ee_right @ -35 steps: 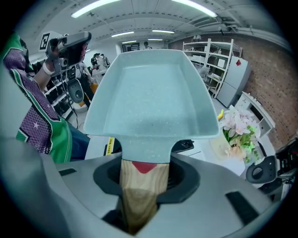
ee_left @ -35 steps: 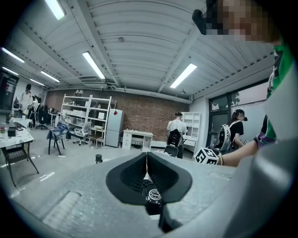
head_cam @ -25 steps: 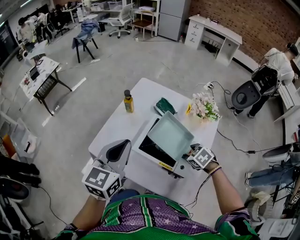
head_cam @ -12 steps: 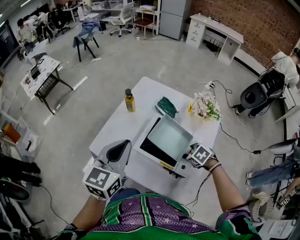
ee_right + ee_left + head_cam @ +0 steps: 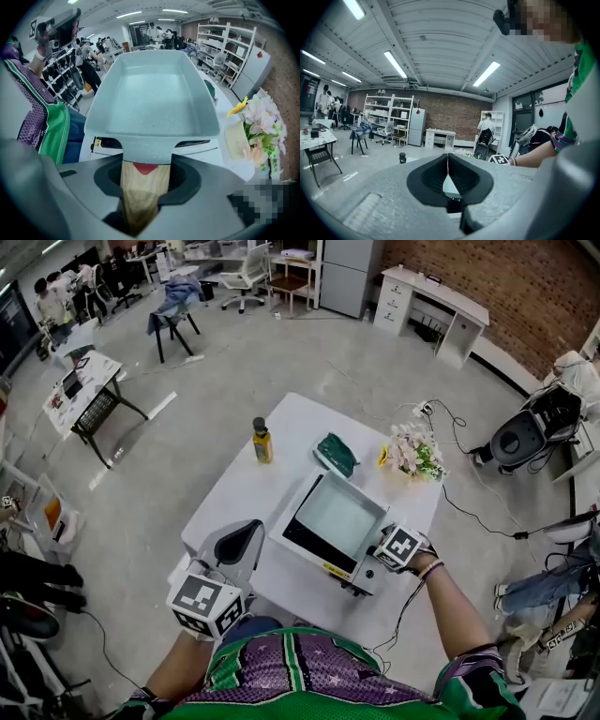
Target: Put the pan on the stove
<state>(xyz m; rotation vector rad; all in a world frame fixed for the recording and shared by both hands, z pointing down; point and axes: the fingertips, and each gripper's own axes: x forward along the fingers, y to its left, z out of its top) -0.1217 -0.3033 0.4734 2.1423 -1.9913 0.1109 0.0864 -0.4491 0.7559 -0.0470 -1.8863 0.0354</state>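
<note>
The pan [image 5: 338, 518] is square and pale green with a wooden handle [image 5: 139, 187]. It lies over the black top of the white stove [image 5: 302, 547] in the middle of the table. I cannot tell whether its base touches the stove. My right gripper [image 5: 382, 543] is shut on the handle at the stove's right front corner, and the pan [image 5: 152, 98] stretches away from it. The stove's white front [image 5: 105, 143] shows under the pan. My left gripper [image 5: 249, 531] is held near the table's front left, apart from the stove. Its pads [image 5: 440, 176] meet with nothing between them.
On the white table [image 5: 248, 493], a yellow bottle [image 5: 262, 442] stands at the far left, a green cloth [image 5: 336, 454] lies behind the stove and a bunch of flowers [image 5: 412, 454] sits at the far right. A cable [image 5: 469, 517] runs across the floor to the right.
The pan has tipped down from a raised tilt and now lies flatter and lower over the stove. My right gripper turned slightly with it. The left gripper has not moved.
</note>
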